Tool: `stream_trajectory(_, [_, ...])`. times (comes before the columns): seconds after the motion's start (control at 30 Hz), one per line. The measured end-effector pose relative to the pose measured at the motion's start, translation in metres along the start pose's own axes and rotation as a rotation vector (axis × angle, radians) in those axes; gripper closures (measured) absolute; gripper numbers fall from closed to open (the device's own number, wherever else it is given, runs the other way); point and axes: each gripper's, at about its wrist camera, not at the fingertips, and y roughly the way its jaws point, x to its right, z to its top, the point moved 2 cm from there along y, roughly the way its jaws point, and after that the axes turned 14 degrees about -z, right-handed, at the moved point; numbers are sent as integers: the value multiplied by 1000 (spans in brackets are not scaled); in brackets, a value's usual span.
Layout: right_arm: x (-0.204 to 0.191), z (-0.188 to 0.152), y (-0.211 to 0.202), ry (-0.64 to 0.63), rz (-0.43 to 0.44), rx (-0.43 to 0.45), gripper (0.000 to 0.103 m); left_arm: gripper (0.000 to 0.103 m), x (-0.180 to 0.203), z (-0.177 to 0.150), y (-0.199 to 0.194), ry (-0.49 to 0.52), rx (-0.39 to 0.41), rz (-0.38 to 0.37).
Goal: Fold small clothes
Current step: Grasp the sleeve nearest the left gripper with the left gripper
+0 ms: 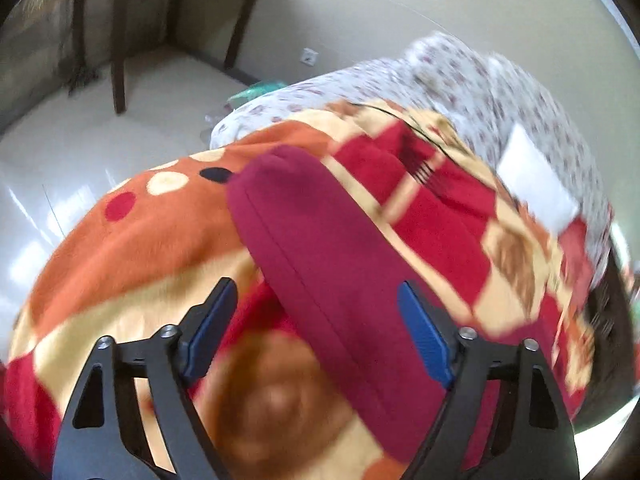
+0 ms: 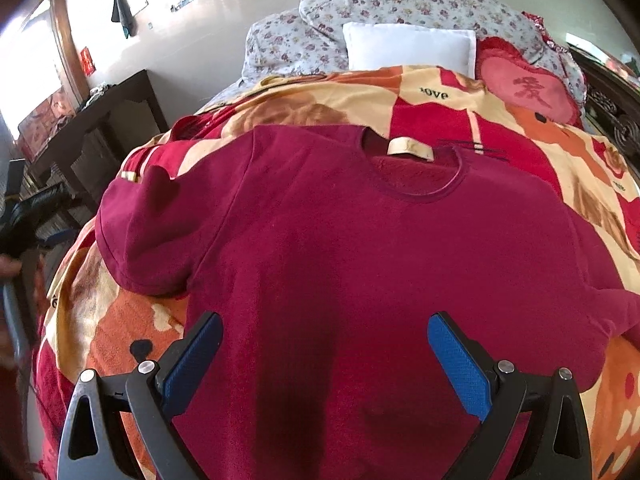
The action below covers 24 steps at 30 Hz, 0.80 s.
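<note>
Right wrist view first: my right gripper (image 2: 324, 356) hangs over the lower body of the maroon T-shirt (image 2: 360, 248), jaws spread wide, nothing between the pads. That shirt lies flat, front up, on the patterned blanket (image 2: 460, 116) covering the bed, one sleeve (image 2: 152, 232) bunched at the left of the frame, collar label (image 2: 408, 148) toward the top. Beyond it, a white pillow (image 2: 408, 46) and a red heart cushion (image 2: 528, 88). Over in the blurred left wrist view, my left gripper (image 1: 316, 332) also has its jaws apart, above the shirt's sleeve, blue pads (image 1: 424, 336) clear of the cloth.
</note>
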Motion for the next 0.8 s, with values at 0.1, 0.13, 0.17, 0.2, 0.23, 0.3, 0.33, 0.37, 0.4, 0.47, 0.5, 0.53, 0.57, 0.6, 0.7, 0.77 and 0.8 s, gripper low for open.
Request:
stream_trajectory(0.1, [1, 0, 9, 7, -7, -24, 2, 30, -24, 18, 19, -90, -17, -25])
stream_trajectory(0.13, [1, 0, 11, 10, -8, -32, 2, 31, -28, 19, 23, -105, -22, -25])
stream_trajectory(0.17, [2, 0, 14, 14, -8, -39, 2, 33, -32, 22, 29, -111, -28, -25])
stream_trajectory(0.2, [2, 0, 15, 17, -6, -42, 2, 33, -33, 24, 33, -105, -32, -26])
stream_trajectory(0.23, [2, 0, 17, 18, -5, -47, 2, 33, -33, 25, 37, -94, -34, -25])
stream_trajectory(0.3, [2, 0, 19, 14, -5, -52, 2, 38, -32, 28, 42, -67, -28, -18])
stream_trajectory(0.33, [1, 0, 21, 10, -7, -55, 2, 43, -32, 28, 45, -60, -30, -17])
stream_trajectory(0.37, [1, 0, 22, 6, -9, -56, 2, 58, -33, 29, 49, -56, -38, -18])
stream_trajectory(0.4, [0, 0, 23, 4, -10, -57, 2, 71, -35, 30, 54, -53, -47, -15])
stream_trajectory(0.47, [0, -1, 23, 4, -6, -57, 2, 85, -36, 31, 59, -45, -53, -20])
stream_trajectory(0.5, [1, -1, 22, 6, -4, -56, 2, 90, -35, 31, 57, -43, -46, -28])
stream_trajectory(0.53, [2, -1, 22, 9, -3, -54, 2, 92, -31, 31, 52, -40, -33, -39])
stream_trajectory(0.57, [4, -1, 21, 11, -3, -51, 2, 94, -26, 31, 44, -37, -16, -55])
stream_trajectory(0.6, [7, -1, 19, 13, -4, -46, 2, 94, -21, 31, 37, -32, 0, -72])
stream_trajectory(0.7, [16, 0, 17, 31, -10, -38, 2, 94, 22, 27, -3, 35, 46, -186])
stream_trajectory(0.77, [25, 1, 15, 56, -9, -32, 2, 94, 57, 19, -26, 96, 48, -243])
stream_trajectory(0.8, [30, 2, 14, 72, -9, -30, 2, 94, 82, 10, -39, 142, 47, -284])
